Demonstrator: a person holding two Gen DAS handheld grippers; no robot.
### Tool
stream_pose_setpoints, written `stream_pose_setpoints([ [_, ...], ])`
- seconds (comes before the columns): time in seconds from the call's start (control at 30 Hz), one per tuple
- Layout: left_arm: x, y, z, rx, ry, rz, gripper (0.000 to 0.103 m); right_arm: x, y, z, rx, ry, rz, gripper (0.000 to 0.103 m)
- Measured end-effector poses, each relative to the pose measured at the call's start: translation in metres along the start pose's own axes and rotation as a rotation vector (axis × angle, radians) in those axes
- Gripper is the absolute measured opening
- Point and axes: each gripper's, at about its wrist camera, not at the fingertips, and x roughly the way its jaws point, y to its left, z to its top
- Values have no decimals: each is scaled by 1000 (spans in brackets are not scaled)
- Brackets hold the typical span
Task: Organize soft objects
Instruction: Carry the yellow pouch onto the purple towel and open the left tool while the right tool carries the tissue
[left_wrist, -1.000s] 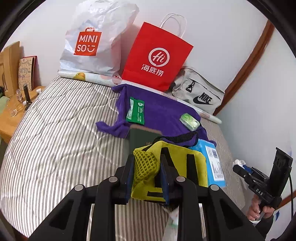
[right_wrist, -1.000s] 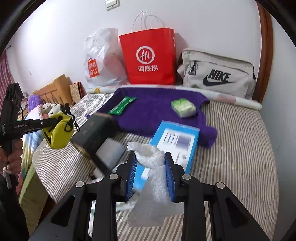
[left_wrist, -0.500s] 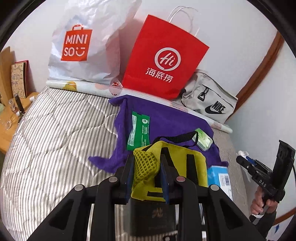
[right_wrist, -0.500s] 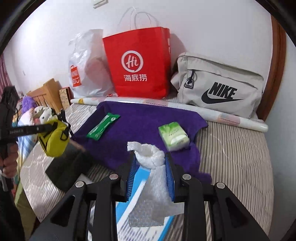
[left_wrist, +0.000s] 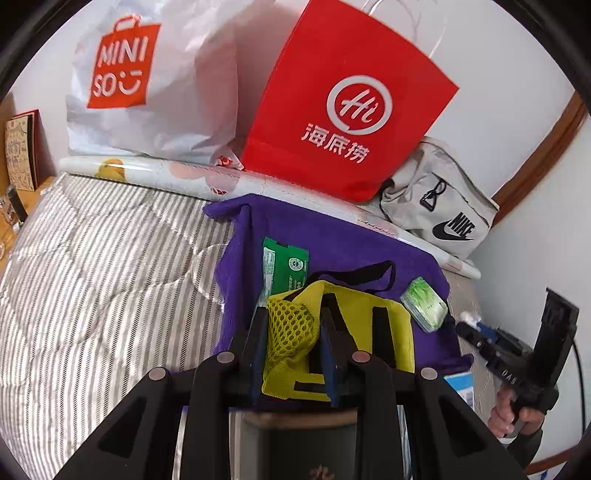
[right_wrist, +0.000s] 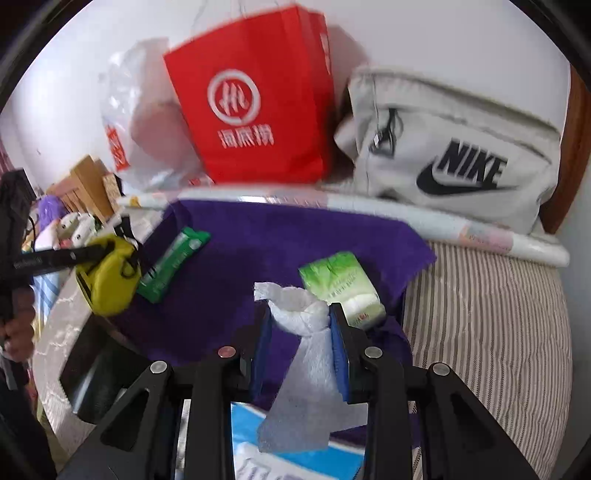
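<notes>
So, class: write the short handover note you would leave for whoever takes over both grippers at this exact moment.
Left gripper: shut on the yellow pouch, held above the purple towel.
Right gripper: shut on the white foam wrap, also above the towel.
On the towel: green packet and tissue pack. A blue box lies at its near edge.
Along the wall: white plastic bag, red paper bag, grey bag.
Done: both soft things picked up.
Left: neither is set down yet; where they go is not shown. The packet and tissue pack are untouched.
</notes>
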Motion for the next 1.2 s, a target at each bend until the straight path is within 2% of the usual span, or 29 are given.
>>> stream_pose_setpoints([
  [0.2, 28, -5, 9, 7, 40, 15, 25, 21, -11, -9, 11, 69, 15, 31],
  [0.43, 49, -5, 14, -3, 70, 38, 25, 35, -14, -11, -22, 96, 2, 31],
  [0.63, 59, -10, 11, 25, 113, 45, 25, 40, -15, -12, -32, 121, 10, 32],
  [0.83, 65, -13, 6, 64, 146, 91, 25, 39, -10, -14, -68, 124, 0, 33],
  [1.0, 63, -4, 1, 42, 152, 119, 25, 36, -12, -14, -63, 107, -2, 44],
  [1.13, 63, -5, -2, 74, 178, 135, 26, 31, -13, -12, -45, 92, -4, 52],
  [1.2, 58, -7, -3, 72, 175, 141, 32, 25, -13, -12, -40, 74, -4, 59],
])
